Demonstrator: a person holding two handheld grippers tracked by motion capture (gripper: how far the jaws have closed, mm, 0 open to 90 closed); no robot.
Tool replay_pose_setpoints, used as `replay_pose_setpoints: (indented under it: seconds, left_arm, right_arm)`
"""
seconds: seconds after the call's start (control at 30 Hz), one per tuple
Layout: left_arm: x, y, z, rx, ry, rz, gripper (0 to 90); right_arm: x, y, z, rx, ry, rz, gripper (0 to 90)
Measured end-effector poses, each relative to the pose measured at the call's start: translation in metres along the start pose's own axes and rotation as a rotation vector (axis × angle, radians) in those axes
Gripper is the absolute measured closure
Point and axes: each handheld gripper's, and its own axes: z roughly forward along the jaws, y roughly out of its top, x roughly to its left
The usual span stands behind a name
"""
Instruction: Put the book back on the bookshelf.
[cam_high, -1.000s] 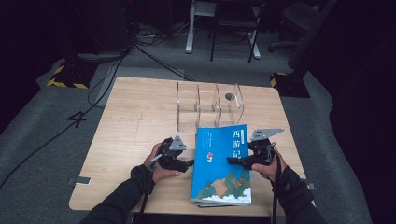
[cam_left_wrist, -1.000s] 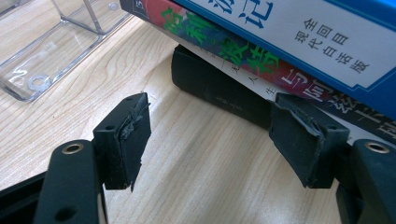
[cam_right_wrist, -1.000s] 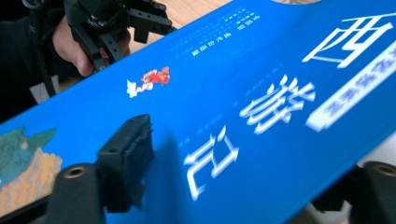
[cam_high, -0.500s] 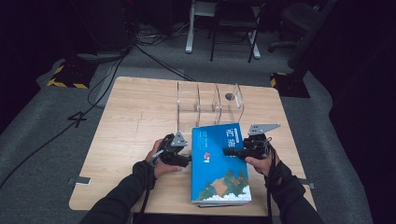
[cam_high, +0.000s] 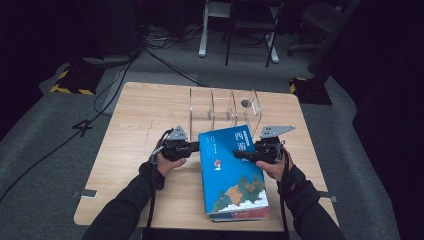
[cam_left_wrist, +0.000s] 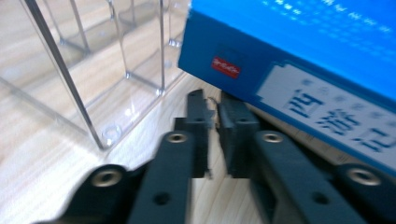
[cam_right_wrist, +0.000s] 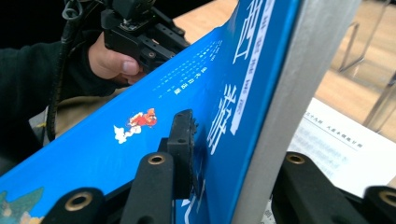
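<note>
Taking the blue book (cam_high: 231, 167) as the landmark and going from its left to its right: the left gripper (cam_high: 196, 147) lies on the wooden table (cam_high: 125, 150) just off the book's left edge, near the far corner, held in the person's left hand (cam_high: 167, 162). In the left gripper view its two black jaws have just been closing and now stand almost together with a thin slit and nothing between them; their tips sit right at the foot of the book's spine (cam_left_wrist: 261, 70), under the raised blue cover, and whether they touch the spine cannot be told. Beyond the book's far edge stands a clear acrylic organizer (cam_high: 222, 107) with upright dividers, its near wall close behind the book's far corners. The book itself lies near the front middle of the table on top of other volumes (cam_high: 240, 216), whose edges show under its near end; its far end is lifted off the stack. At the book's right edge the right gripper (cam_high: 248, 154), in the right hand (cam_high: 277, 167), has just been closing, and in the right gripper view its jaws clamp the book's edge: one pad presses on the blue cover (cam_right_wrist: 140, 130), the other sits beneath the grey page block (cam_right_wrist: 299, 79). Under that raised edge a white printed page (cam_right_wrist: 336, 135) lies exposed.
</note>
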Motion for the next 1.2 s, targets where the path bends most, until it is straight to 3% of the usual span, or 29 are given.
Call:
replay_pose_setpoints:
  seconds: [0.2,0.27,0.33,0.47,0.5,0.63,0.8,0.93,1.03,1.2]
  left_arm:
    - [0.005,0.015,-0.004,-0.045,-0.010,0.022,89.8]
    - [0.007,0.024,-0.006,-0.075,-0.013,0.026,89.9]
    - [0.008,0.028,-0.008,-0.081,-0.005,0.039,89.9]
    - [0.004,0.045,-0.018,-0.122,-0.002,0.046,89.9]
    - [0.001,0.054,-0.020,-0.120,-0.001,0.068,89.9]
    - [-0.007,0.070,-0.023,-0.134,-0.004,0.093,90.0]
    - [-0.008,0.082,-0.033,-0.185,-0.018,0.085,90.0]
    - [-0.009,0.094,-0.040,-0.167,0.019,0.114,90.0]
    - [-0.008,0.105,-0.043,-0.150,0.043,0.133,90.0]
    - [-0.016,0.116,-0.049,-0.172,0.057,0.149,90.0]
  right_arm:
    - [0.002,0.010,-0.008,-0.033,-0.030,-0.039,69.5]
    - [0.005,0.017,-0.013,-0.051,-0.054,-0.080,69.5]
    - [0.006,0.019,-0.014,-0.061,-0.060,-0.091,69.6]
    - [0.014,0.027,-0.024,-0.102,-0.080,-0.146,70.5]
    - [0.018,0.030,-0.028,-0.119,-0.089,-0.171,71.4]
    - [0.026,0.034,-0.036,-0.158,-0.100,-0.221,73.5]
    - [0.031,0.039,-0.041,-0.198,-0.114,-0.250,76.1]
    - [0.035,0.042,-0.042,-0.240,-0.143,-0.278,77.4]
    - [0.040,0.043,-0.040,-0.270,-0.204,-0.318,77.4]
    - [0.047,0.041,-0.046,-0.303,-0.232,-0.360,77.5]
